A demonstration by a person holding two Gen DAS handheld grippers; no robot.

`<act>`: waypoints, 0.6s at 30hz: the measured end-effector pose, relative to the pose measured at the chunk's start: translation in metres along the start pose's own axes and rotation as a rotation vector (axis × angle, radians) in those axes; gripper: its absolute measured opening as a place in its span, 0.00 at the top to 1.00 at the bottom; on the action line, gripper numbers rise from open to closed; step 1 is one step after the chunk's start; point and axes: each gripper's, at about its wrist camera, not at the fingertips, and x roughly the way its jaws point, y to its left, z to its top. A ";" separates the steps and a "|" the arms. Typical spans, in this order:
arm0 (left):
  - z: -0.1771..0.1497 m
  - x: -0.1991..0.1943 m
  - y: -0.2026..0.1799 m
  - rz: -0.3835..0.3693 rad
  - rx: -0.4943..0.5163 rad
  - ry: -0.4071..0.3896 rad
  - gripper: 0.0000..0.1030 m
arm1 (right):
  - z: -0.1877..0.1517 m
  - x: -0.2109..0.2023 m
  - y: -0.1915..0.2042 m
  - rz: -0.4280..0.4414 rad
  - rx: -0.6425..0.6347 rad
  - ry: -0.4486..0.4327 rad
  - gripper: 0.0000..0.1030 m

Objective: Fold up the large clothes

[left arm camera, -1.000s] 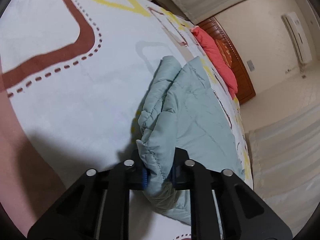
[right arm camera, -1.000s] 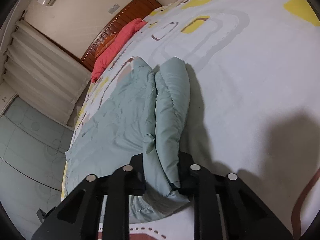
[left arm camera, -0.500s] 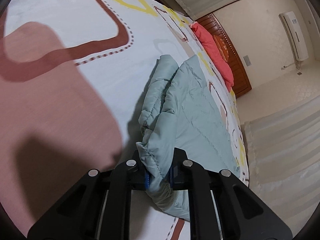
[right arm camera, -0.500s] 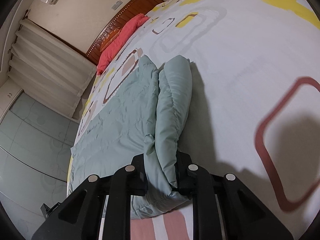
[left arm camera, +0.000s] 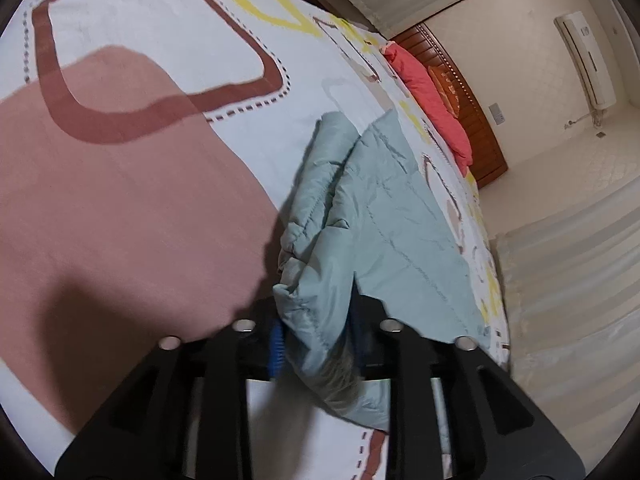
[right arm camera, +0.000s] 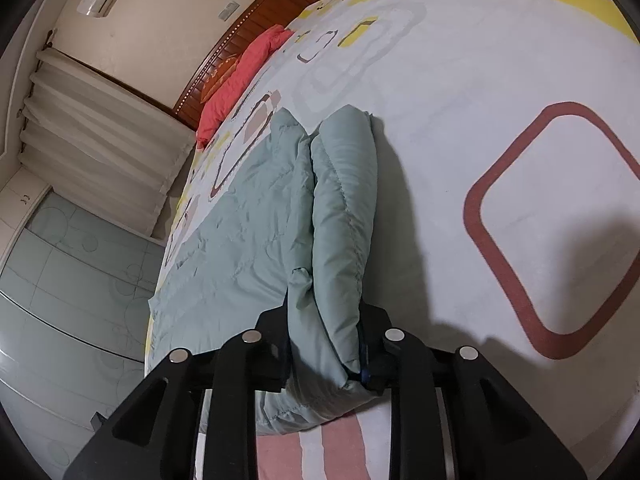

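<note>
Both the left gripper (left arm camera: 316, 338) and right gripper (right arm camera: 326, 350) are opening around the green blanket (left arm camera: 384, 216); let go unevenly, and its fold may flop open on the bed (right arm camera: 480, 80).

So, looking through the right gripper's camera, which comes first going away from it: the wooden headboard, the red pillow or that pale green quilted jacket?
1. Pale green quilted jacket: between the opening jaws of the right gripper.
2. Red pillow: far up the bed, upper left.
3. Wooden headboard: just behind the pillow, against the wall.

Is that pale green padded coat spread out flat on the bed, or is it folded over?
Folded over. The padded coat has one long edge doubled into a thick roll atop the flat part on the bed.
</note>
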 end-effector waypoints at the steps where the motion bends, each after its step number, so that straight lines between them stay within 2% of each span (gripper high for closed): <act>1: -0.001 -0.002 0.003 0.010 -0.001 -0.009 0.64 | 0.000 -0.001 -0.002 -0.003 0.007 -0.005 0.70; 2: -0.001 -0.004 0.005 0.016 -0.005 -0.014 0.58 | -0.001 -0.002 -0.003 -0.007 0.011 -0.008 0.65; 5: 0.000 -0.005 0.013 0.025 -0.040 -0.014 0.55 | -0.003 -0.005 -0.009 -0.020 0.032 -0.022 0.57; 14: 0.004 -0.011 0.023 0.036 -0.054 -0.013 0.55 | -0.004 -0.015 -0.019 -0.036 0.050 -0.042 0.56; 18: 0.007 -0.021 0.025 0.068 -0.022 -0.023 0.54 | -0.002 -0.024 -0.020 -0.069 0.031 -0.057 0.56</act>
